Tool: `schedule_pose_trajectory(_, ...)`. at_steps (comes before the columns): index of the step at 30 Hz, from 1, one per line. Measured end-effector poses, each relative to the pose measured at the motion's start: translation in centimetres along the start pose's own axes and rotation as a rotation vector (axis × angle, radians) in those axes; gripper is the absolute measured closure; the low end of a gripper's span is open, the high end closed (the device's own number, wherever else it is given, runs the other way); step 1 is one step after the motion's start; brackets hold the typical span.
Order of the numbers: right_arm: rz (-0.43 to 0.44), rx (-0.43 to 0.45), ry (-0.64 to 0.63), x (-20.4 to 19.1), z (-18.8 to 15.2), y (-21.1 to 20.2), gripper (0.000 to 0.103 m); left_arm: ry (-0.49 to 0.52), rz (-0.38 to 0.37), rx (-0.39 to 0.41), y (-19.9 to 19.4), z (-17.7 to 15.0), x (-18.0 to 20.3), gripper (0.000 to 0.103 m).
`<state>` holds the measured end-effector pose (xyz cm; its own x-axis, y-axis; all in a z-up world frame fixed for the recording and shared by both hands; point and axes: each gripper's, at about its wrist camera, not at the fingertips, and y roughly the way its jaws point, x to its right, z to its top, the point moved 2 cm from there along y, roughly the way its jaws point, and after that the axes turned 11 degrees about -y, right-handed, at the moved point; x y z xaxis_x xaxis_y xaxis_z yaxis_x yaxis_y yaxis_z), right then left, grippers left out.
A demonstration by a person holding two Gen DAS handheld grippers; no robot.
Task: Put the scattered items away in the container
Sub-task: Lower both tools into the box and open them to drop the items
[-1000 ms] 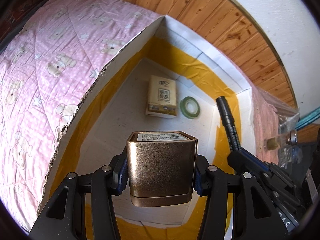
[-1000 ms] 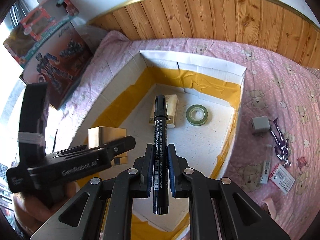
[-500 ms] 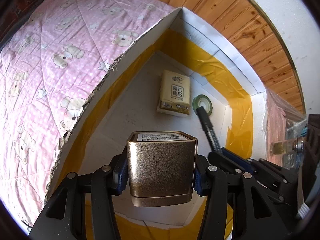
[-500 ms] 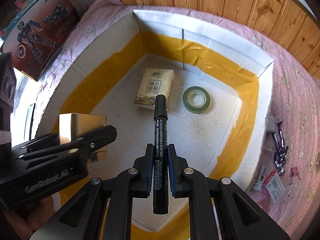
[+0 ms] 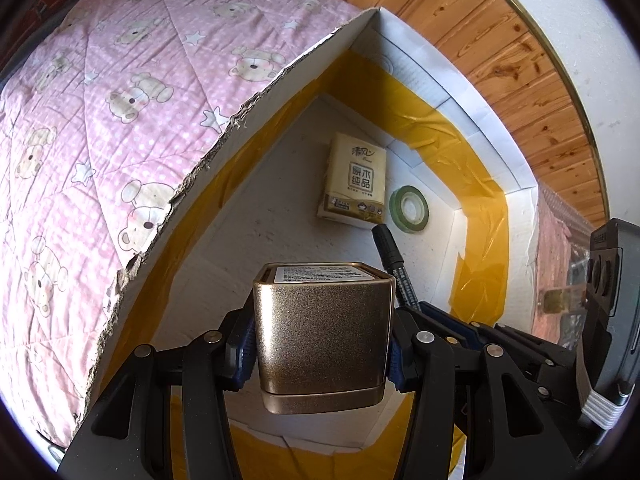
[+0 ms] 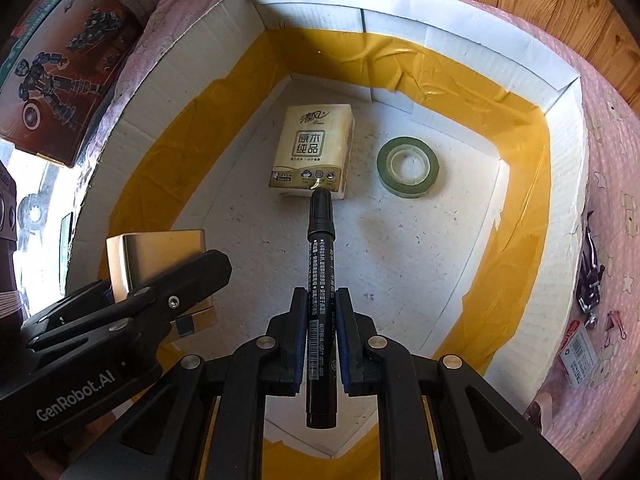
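Observation:
My left gripper [image 5: 320, 344] is shut on a gold square tin [image 5: 322, 328] and holds it inside the white cardboard box [image 5: 440, 92] with yellow tape, above its near left floor. The tin also shows in the right wrist view [image 6: 160, 256]. My right gripper [image 6: 321, 312] is shut on a black marker [image 6: 320, 264] that points forward over the box floor, its cap close to a tissue pack [image 6: 314, 152]. The marker also shows in the left wrist view [image 5: 394, 264]. A green tape roll [image 6: 408, 170] lies right of the pack.
The box [image 6: 560, 184] sits on a pink bear-print quilt [image 5: 100, 120]. Small loose items [image 6: 588, 280] lie on the quilt right of the box. A toy robot carton [image 6: 60, 68] stands at the left. A wood-panelled wall [image 5: 520, 60] runs behind.
Both grippers have moved forward and down into the box with their loads. The marker tip has come close to the tissue pack.

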<state>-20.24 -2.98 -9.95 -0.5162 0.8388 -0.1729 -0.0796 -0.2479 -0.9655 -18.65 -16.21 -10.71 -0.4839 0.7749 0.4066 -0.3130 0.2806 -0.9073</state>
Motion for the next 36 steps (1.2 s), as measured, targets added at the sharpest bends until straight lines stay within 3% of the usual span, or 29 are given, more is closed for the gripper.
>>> schedule_pose_trajectory(24, 0.011, 0.02, 0.022, -0.8, -2.2, -1.4, 0.087, -0.015, -0.018, -0.011, -0.8, 0.5, -0.4, 0.046)
schedule_pose_trajectory(36, -0.001, 0.097, -0.018, 0.7, -2.0, -5.1, 0.087, 0.053, -0.015, 0.033, -2.5, -0.9, 2.7, 0.046)
